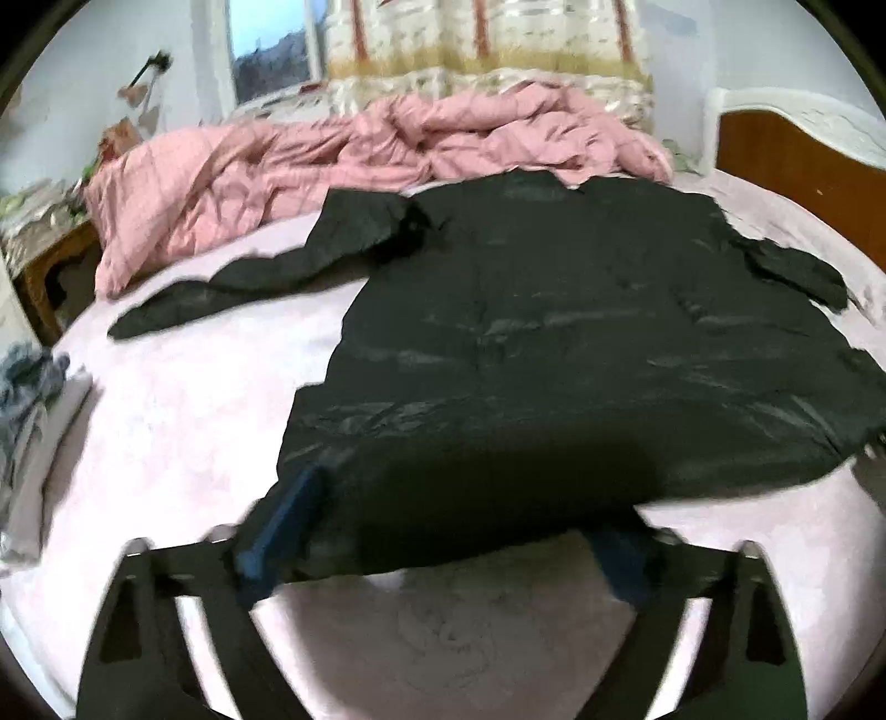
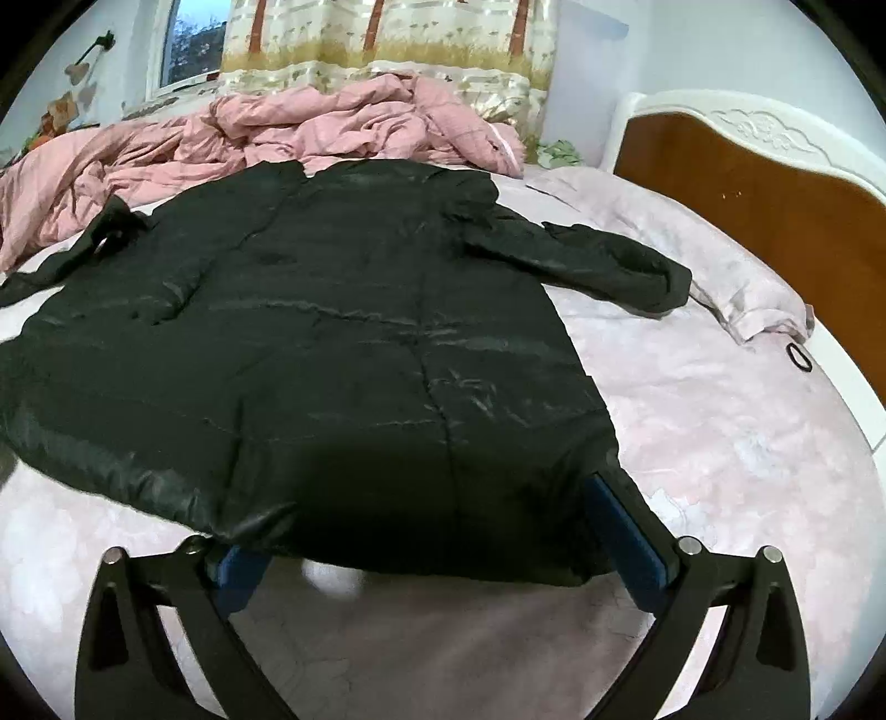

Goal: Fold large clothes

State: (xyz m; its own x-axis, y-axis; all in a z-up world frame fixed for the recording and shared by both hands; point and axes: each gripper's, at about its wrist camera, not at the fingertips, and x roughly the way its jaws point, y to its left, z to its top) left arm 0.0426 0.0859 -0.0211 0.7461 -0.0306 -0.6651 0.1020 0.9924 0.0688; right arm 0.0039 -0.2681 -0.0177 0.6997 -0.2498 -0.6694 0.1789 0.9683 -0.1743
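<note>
Coat (image 1: 581,343): black, glossy sheen, quilted stitch lines. Bed sheet (image 2: 720,432): pale pink, faint mottled floral print. Duvet (image 1: 343,160) at 11 o'clock of the coat in the left wrist view: salmon pink with a thin grid check. Curtain (image 2: 387,44) at 12 o'clock: cream and ochre bands, brown vertical stripes. Headboard (image 2: 747,188) at 2 o'clock: orange-brown panel, white carved frame. Gripper fingers (image 2: 626,531): blue pads, black frames.

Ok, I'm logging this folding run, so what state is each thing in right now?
black coat: spread flat, unfolded, both sleeves out.
left gripper: open, fingers straddling the coat's near hem.
right gripper: open, fingers straddling the hem.
pink duvet: crumpled in a heap behind the coat.
curtain: drawn partway, window showing.
</note>
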